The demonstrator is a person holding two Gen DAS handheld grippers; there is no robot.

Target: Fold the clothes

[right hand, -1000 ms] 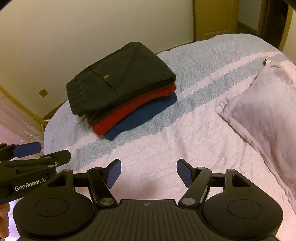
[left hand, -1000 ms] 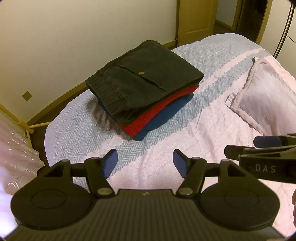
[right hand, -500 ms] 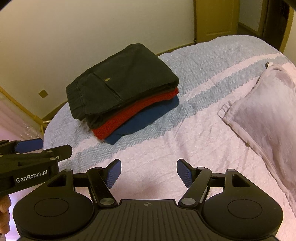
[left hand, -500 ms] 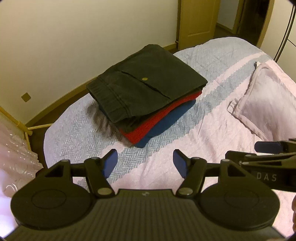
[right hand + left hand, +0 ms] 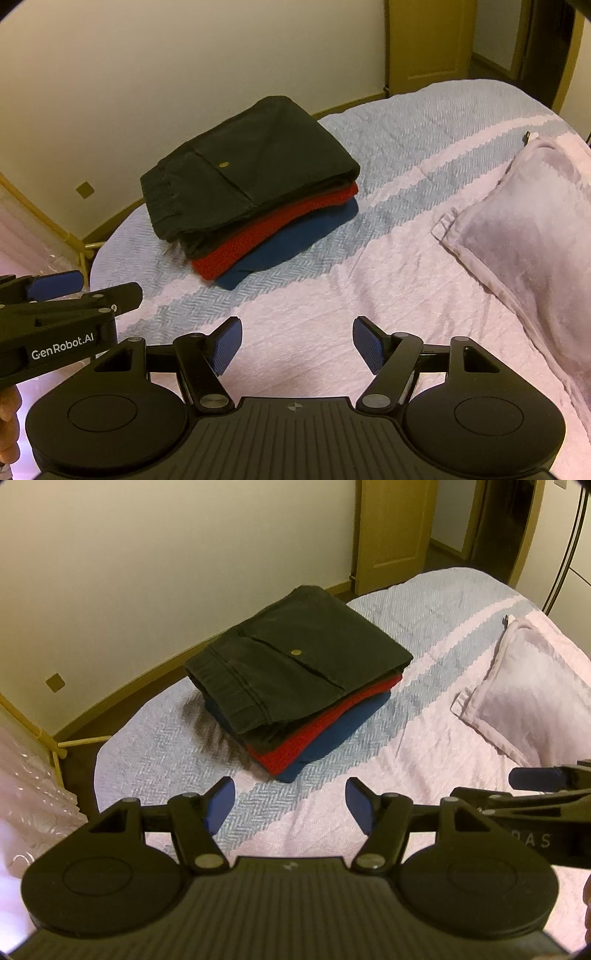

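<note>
A stack of three folded garments lies on the bed: dark trousers [image 5: 295, 661] with a brass button on top, a red knit [image 5: 317, 731] under them, a blue garment [image 5: 332, 738] at the bottom. The stack also shows in the right wrist view [image 5: 247, 177]. My left gripper [image 5: 290, 805] is open and empty, held above the bedspread short of the stack. My right gripper [image 5: 297, 345] is open and empty beside it, also short of the stack. Each gripper shows at the edge of the other's view.
The bed [image 5: 406, 760] has a pink and blue-grey striped cover. A pale pink pillow [image 5: 535, 686] lies to the right [image 5: 524, 221]. A cream wall and a wooden door [image 5: 391, 528] stand behind. A wooden rack with pink plastic [image 5: 33, 775] is at the left.
Both grippers have drawn back and risen a little from the stack, so it sits farther off in both views. Both stay open and empty.
</note>
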